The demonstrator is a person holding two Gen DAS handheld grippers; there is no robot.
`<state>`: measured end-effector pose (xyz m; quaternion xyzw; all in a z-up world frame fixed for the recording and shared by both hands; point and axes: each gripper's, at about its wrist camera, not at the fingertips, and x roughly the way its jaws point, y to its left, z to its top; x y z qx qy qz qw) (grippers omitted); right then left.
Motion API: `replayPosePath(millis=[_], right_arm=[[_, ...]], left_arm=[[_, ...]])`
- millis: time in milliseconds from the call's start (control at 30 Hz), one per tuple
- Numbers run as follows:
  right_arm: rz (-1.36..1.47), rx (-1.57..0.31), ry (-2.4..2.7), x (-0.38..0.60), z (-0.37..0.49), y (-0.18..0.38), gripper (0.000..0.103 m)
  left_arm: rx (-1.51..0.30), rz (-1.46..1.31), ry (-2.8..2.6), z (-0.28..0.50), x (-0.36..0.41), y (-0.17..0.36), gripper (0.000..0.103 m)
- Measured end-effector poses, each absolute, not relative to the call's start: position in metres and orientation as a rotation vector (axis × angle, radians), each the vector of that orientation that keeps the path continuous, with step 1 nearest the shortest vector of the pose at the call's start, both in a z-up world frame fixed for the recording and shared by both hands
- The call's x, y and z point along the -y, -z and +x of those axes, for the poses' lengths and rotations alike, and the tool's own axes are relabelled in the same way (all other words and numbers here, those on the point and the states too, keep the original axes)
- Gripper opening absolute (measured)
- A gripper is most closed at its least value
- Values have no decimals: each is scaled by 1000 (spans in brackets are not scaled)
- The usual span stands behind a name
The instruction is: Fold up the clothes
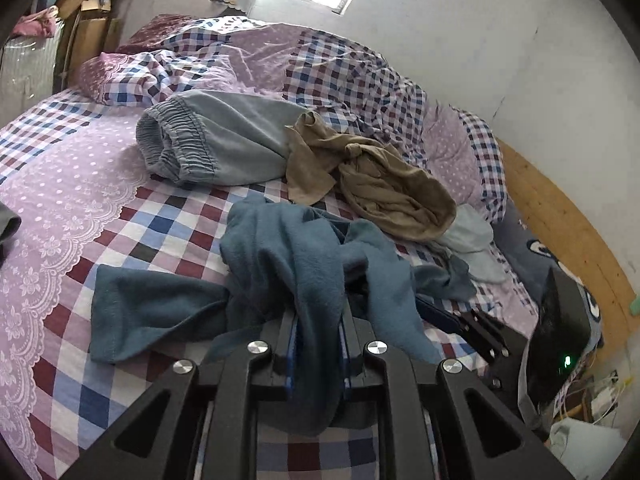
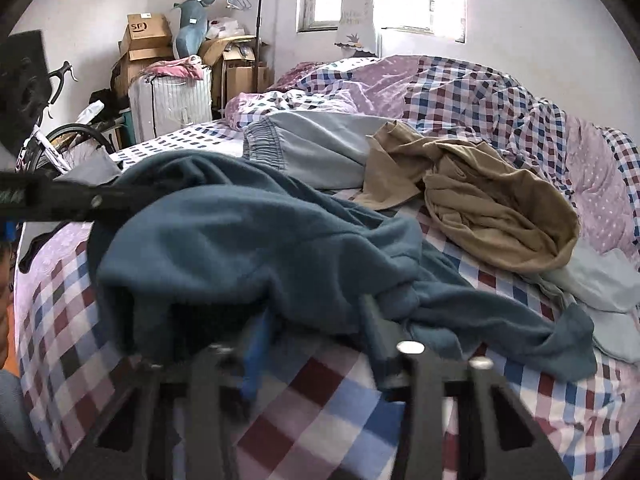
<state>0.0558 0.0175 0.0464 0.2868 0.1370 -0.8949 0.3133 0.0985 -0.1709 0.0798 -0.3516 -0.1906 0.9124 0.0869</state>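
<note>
Left wrist view: left gripper [image 1: 316, 316] clamped on teal fleece garment [image 1: 280, 264], bunched near bed [image 1: 168, 220] front edge. Right gripper [image 2: 316, 320] under same fleece; grip unclear. Risk: thin pinch slips when lifted, tan garment [image 1: 384, 188] snags.

I see the fleece garment [image 1: 296, 264] heaped low in the middle of the left wrist frame, on the bed [image 1: 160, 216]. Behind it, upper middle, lie the trousers [image 1: 216, 140], with the crumpled shirt [image 1: 384, 184] to their right and overlapping them. The duvet [image 1: 332, 60] is bunched along the top. In the right wrist frame, boxes [image 2: 148, 36] stack in the upper left, beyond the bed.
</note>
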Motion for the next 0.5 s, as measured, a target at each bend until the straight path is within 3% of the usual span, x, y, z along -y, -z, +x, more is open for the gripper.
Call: replayPosePath(millis=[33, 100, 167, 267, 367, 500], right_arm=[[740, -344, 2377, -20, 55, -50, 3], [710, -285, 2412, -29, 55, -60, 4], [678, -216, 2454, -45, 52, -75, 3], [656, -69, 2515, -77, 42, -94, 3], [642, 74, 2587, -114, 31, -110, 3], [665, 257, 2704, -173, 15, -116, 3]], left_arm=[[568, -1056, -2722, 98, 172, -79, 17], [583, -1077, -2727, 96, 174, -78, 26], [609, -1100, -2727, 94, 177, -76, 47], [670, -1099, -2722, 94, 181, -75, 61], [697, -1079, -2732, 96, 183, -77, 74], [707, -1065, -2702, 94, 179, -76, 77]])
